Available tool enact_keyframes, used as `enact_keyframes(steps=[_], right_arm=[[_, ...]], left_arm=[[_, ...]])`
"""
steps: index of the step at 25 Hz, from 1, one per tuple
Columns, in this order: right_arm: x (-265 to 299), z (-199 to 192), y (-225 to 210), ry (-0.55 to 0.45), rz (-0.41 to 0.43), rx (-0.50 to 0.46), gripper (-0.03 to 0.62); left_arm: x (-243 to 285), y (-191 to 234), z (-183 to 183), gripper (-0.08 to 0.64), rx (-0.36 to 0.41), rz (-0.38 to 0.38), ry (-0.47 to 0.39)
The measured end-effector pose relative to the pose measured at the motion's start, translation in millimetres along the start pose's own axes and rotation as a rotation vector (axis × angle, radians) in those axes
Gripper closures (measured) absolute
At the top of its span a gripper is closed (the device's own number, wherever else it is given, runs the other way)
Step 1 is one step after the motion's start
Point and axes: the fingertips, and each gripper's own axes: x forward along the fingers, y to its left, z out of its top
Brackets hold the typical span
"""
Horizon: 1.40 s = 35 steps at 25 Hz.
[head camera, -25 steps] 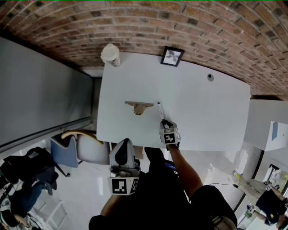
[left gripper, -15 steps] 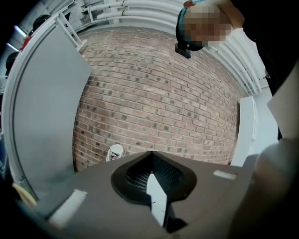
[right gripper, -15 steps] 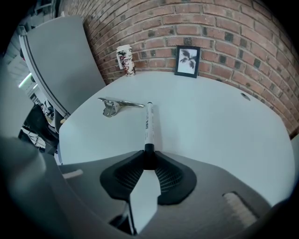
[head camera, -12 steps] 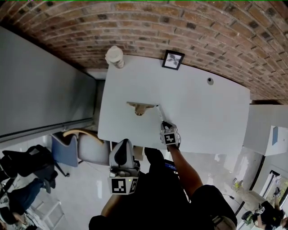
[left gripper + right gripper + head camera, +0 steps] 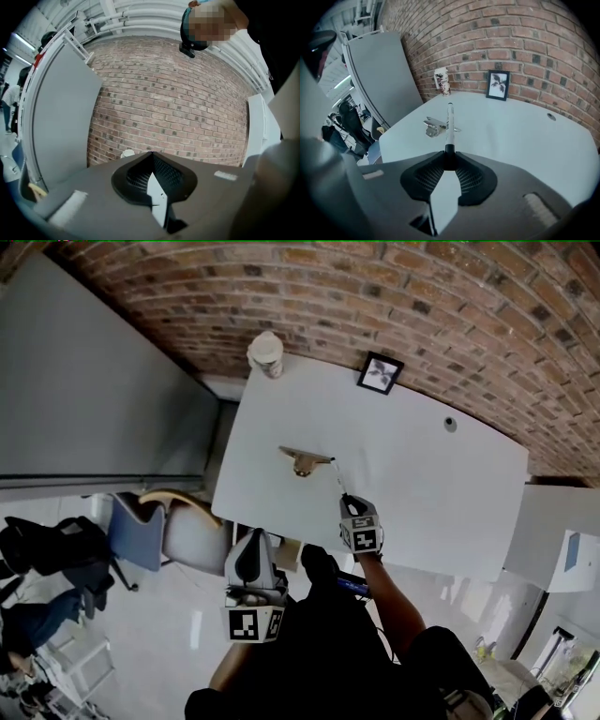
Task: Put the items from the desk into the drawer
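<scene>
My right gripper (image 5: 348, 504) (image 5: 449, 157) is shut on the black end of a white marker pen (image 5: 449, 125) (image 5: 339, 480), which sticks out over the white desk (image 5: 422, 484). Just beyond the pen's tip a metal binder clip (image 5: 303, 459) (image 5: 433, 126) lies on the desk. My left gripper (image 5: 252, 557) (image 5: 151, 154) hangs below the desk's near edge, shut with nothing in it, pointing at the brick wall. No drawer shows in any view.
A paper cup (image 5: 266, 352) (image 5: 442, 80) stands at the desk's back left corner and a small framed picture (image 5: 380, 372) (image 5: 498, 85) leans at the wall. A cable hole (image 5: 450, 424) is at the back right. A chair (image 5: 159, 529) stands left of the desk.
The head camera has shifted, so the desk sits further right in view. My right gripper still holds the pen near the clip. The left gripper has stayed put.
</scene>
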Motion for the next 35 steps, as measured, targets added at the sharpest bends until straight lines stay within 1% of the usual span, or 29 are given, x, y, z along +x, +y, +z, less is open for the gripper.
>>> enact_keyframes(steps=[3, 7, 11, 14, 19, 23, 32, 35], right_arm=[[-16.5, 20.6, 23.1, -0.046, 0.055, -0.057, 0.517], [-31.3, 38.8, 60.9, -0.1, 0.126, -0.12, 0.517], [-38.5, 46.5, 103.7, -0.128, 0.17, -0.178, 0.517], [-43.6, 45.6, 137.4, -0.145, 0.198, -0.204, 0.517], [-47.1, 35.8, 189.4, -0.152, 0.231, -0.237, 0.517], [-43.7, 24.4, 222.4, -0.141, 0.249, -0.252, 0.517], [-33.8, -17.9, 282.7, -0.094, 0.292, -0.279, 0.517], [-30.6, -31.5, 298.0, -0.082, 0.305, -0.304, 0.517]], left_arm=[[-12.5, 11.3, 6.6, 0.541, 0.005, 0.039, -0.021], [-36.5, 28.8, 16.5, 0.541, 0.018, 0.07, -0.057], [-63.4, 54.0, 19.7, 0.54, 0.012, 0.095, -0.075], [-85.2, 73.7, 20.1, 0.541, 0.008, 0.108, -0.084], [-118.8, 109.1, 16.7, 0.541, -0.008, 0.127, -0.089], [-141.7, 131.0, 12.7, 0.541, -0.018, 0.127, -0.085], [-176.0, 168.6, -7.9, 0.541, -0.032, 0.126, -0.055], [-180.8, 176.7, -16.0, 0.541, -0.034, 0.122, -0.045]])
